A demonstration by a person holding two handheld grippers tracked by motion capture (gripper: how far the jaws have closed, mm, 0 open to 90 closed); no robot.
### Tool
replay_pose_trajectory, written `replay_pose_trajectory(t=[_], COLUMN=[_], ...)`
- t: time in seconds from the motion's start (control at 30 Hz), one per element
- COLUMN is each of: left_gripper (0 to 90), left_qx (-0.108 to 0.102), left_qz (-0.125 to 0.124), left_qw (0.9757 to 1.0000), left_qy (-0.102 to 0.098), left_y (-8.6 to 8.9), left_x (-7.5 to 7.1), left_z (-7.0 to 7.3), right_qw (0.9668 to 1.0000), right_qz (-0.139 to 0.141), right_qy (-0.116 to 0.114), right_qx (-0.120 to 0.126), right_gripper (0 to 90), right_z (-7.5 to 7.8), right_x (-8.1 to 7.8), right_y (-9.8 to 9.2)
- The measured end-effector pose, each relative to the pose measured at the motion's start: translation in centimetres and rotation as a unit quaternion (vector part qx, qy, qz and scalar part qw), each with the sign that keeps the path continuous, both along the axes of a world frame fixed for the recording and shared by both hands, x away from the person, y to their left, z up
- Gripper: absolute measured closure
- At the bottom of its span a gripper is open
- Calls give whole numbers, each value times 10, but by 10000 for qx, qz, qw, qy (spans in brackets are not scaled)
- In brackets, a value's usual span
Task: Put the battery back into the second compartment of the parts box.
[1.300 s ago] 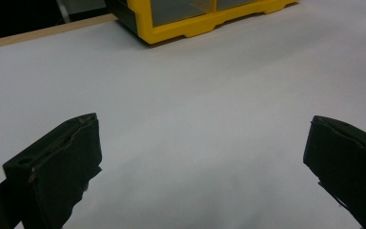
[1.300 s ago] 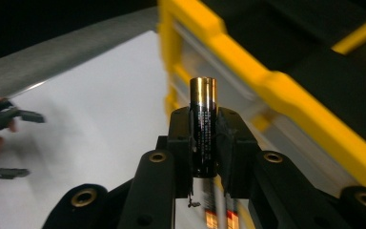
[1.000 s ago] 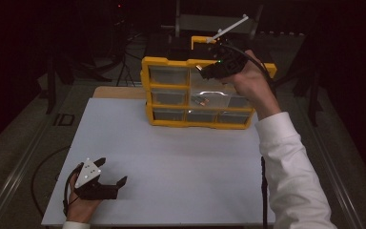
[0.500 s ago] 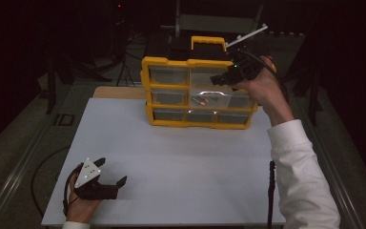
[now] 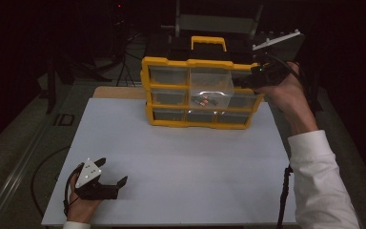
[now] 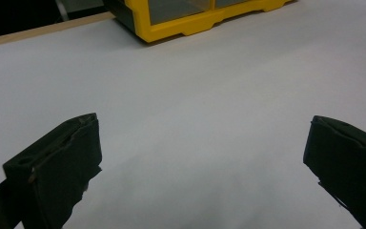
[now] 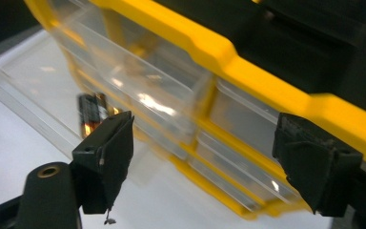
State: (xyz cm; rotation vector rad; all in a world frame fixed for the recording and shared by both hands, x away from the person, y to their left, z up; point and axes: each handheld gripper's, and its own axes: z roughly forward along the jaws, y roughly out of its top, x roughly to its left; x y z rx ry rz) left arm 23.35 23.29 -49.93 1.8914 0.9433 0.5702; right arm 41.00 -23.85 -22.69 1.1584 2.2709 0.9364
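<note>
- In the high view a yellow drawer cabinet [image 5: 198, 93] stands in the upper middle of the frame, at the far edge of the white table [image 5: 181, 167].
- One clear drawer [image 5: 210, 90] in its middle row is pulled out toward the camera; small dark batteries [image 5: 204, 100] lie on its floor.
- The right gripper [image 5: 248, 81] sits at the upper right of that view, just beside the cabinet's right end, with the right hand [image 5: 288, 95] and a white sleeve [image 5: 321, 186] running down to the lower right corner.
- Its jaws have just been opening; in the right gripper view they stand wide apart with nothing pinched between them, and the drawer [image 7: 100, 86] with a battery [image 7: 93, 117] lies behind the left-hand jaw.
- The left gripper [image 5: 116, 183] rests in the lower left of the high view on the table, well apart from the cabinet.
- In the left gripper view its jaws are spread wide over bare white surface [image 6: 195, 119], holding nothing; the cabinet's yellow base [image 6: 195, 21] shows at the top edge.
</note>
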Motion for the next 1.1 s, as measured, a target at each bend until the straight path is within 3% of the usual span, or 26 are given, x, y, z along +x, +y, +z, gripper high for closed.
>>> replay_pose_trajectory(t=[0.23,0.4,0.73,0.8,0.87,1.1], left_gripper=[0,0,0,0,0,0], left_qx=[-4,-9,-16,-25,-30,-58], left_qz=[8,10,25,30,42,63], left_qw=[10000,10000,10000,10000,10000,10000], left_qy=[-10,-16,-9,-6,-16,-44], left_y=[0,0,1,1,2,2], left_x=[0,0,-1,-1,-1,-1], left_z=[0,0,0,0,1,1], right_qw=[9996,9995,9999,9998,9996,9993], right_qz=[-106,-75,148,178,271,306], right_qy=[-30,-28,-41,-45,-75,-84], right_qx=[-255,-303,-54,-44,86,206], right_gripper=[224,229,220,217,205,198], right_z=[-22,-43,-112,-117,-138,-177], right_x=[-7,-13,-44,-46,-58,-79], right_y=[-8,-10,-8,-7,-6,-4])
